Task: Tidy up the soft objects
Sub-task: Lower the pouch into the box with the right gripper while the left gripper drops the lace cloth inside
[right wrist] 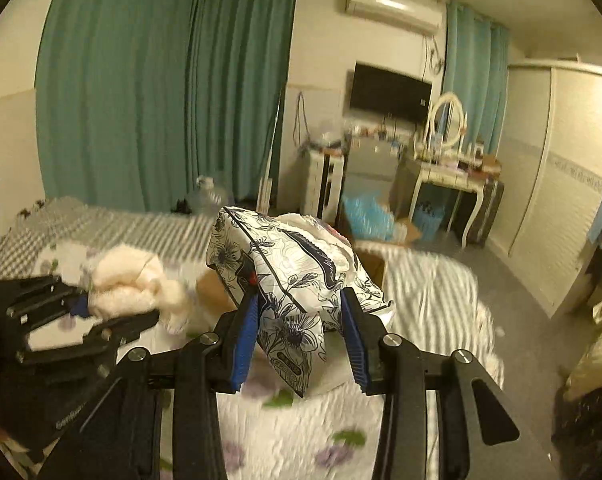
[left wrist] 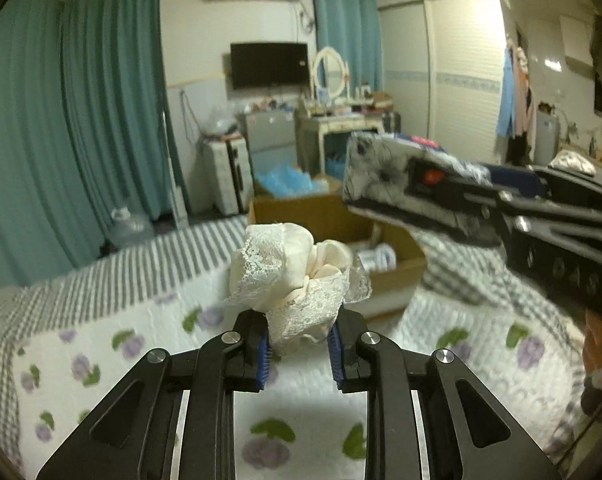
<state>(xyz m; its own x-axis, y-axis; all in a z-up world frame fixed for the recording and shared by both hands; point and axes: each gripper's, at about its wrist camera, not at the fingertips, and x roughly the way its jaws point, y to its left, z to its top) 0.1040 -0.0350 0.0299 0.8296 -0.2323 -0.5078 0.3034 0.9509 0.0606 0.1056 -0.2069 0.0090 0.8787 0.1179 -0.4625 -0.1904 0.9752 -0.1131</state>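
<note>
The left gripper (left wrist: pixel 297 346) has its jaws clamped on a cream lace garment (left wrist: pixel 297 276), lifted clear of the bed (left wrist: pixel 101 344). The cardboard box (left wrist: pixel 333 216) sits at 12 o'clock beyond it, probably the drop point. At 2 o'clock, the right gripper (right wrist: pixel 299 320) has its jaws pinched on a floral-print cloth (right wrist: pixel 289 276), raised so both pieces hang free for carrying.
</note>
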